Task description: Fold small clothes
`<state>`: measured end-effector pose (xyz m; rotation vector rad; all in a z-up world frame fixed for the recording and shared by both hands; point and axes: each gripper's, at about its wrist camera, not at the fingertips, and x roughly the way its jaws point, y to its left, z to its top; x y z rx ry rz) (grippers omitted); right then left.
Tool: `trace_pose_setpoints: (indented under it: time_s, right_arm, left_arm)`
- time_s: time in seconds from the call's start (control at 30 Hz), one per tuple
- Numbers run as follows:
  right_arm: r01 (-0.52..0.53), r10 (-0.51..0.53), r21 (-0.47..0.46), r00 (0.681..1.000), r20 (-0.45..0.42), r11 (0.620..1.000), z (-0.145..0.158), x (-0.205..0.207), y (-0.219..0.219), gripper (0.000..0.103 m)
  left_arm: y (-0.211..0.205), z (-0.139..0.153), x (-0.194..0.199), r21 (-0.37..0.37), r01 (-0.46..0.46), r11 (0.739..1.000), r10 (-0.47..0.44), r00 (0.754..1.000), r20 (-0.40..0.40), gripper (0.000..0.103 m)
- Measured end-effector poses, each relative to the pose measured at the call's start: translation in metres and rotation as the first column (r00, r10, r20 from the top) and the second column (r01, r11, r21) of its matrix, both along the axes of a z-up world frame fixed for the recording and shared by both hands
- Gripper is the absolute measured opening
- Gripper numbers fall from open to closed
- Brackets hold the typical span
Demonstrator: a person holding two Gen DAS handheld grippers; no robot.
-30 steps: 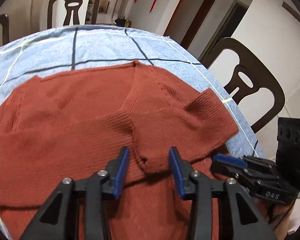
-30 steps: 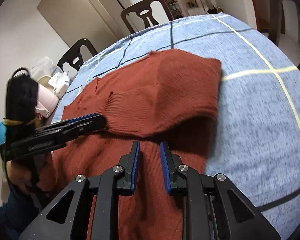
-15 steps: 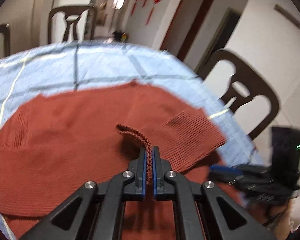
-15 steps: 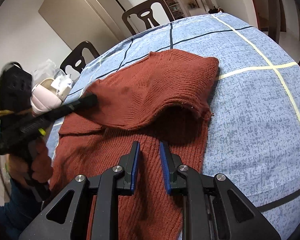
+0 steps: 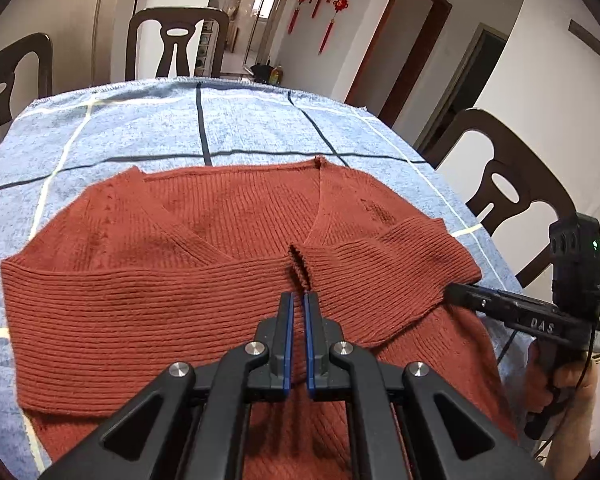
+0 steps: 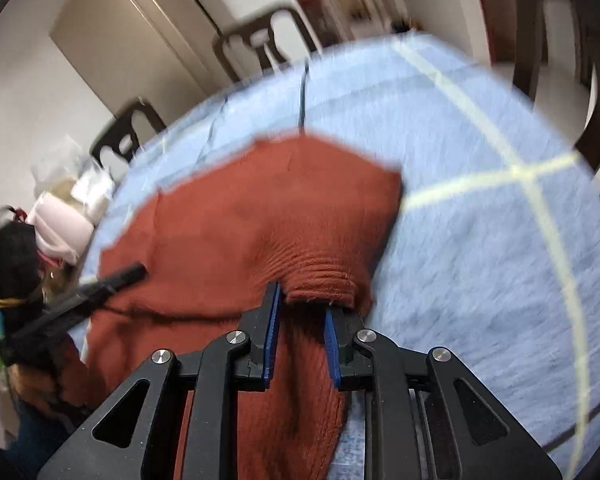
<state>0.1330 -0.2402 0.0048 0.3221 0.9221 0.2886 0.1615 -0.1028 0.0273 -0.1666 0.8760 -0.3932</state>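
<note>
So the rust-red knit sweater (image 5: 148, 292) is lying on a blue checked tablecloth (image 5: 148, 128) and fills the lower half of the left wrist view, neckline toward the far side of the table. A ribbed band of it is folded across the middle of the frame.

The left gripper (image 5: 298, 300) sits bottom centre of its own view with the blue pads pinched almost together on a thin raised ridge of that ribbed edge, so it's clamped on the sweater. The same tool shows up in the right wrist view as a dark bar (image 6: 100, 286) at the left edge of the frame, tip on the knit.

The right gripper (image 6: 302, 304) is at the bottom centre of its blurry frame, jaws narrow with a rolled lump of sweater bunched between the blue pads; looks gripped to me. In the left wrist view it comes in from the right edge (image 5: 456, 292), with the person's hand (image 5: 556, 384) wrapped round its handle, tip right at the corner of the folded band.

Containers: nothing much. There's a pile of pale pink and white stuff (image 6: 66, 220) at the left of the right wrist view, too smeared to tell what it is. Dark wooden chairs (image 5: 176, 40) stand around the table.
</note>
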Motion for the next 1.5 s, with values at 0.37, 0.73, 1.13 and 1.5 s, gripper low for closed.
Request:
trace_pose_setpoints:
  time_s: [0.37, 0.73, 1.13, 1.5]
  right_arm:
    - [-0.007, 0.000, 0.053, 0.991, 0.131, 0.999, 0.033, -0.025, -0.015, 0.019]
    - [0.034, -0.033, -0.021, 0.999, 0.032, 0.999, 0.000, 0.015, -0.014, 0.015]
    - [0.057, -0.052, -0.164, 0.998, 0.030, 0.985, 0.007, 0.047, -0.010, 0.016]
    - [0.008, 0.003, -0.229, 0.999, 0.051, 0.973, 0.003, 0.014, 0.002, 0.015]
  left_arm:
    - [-0.027, -0.013, 0.025, -0.013, 0.059, 0.998, -0.060, 0.997, -0.056, 0.006]
    - [-0.004, -0.012, 0.019, -0.028, 0.014, 1.000, -0.016, 0.997, -0.074, 0.007]
    - [-0.016, 0.005, 0.020, 0.009, 0.024, 1.000, -0.024, 1.000, -0.007, 0.017]
    - [-0.014, -0.010, 0.002, 0.068, 0.034, 0.997, -0.034, 0.999, -0.002, 0.021]
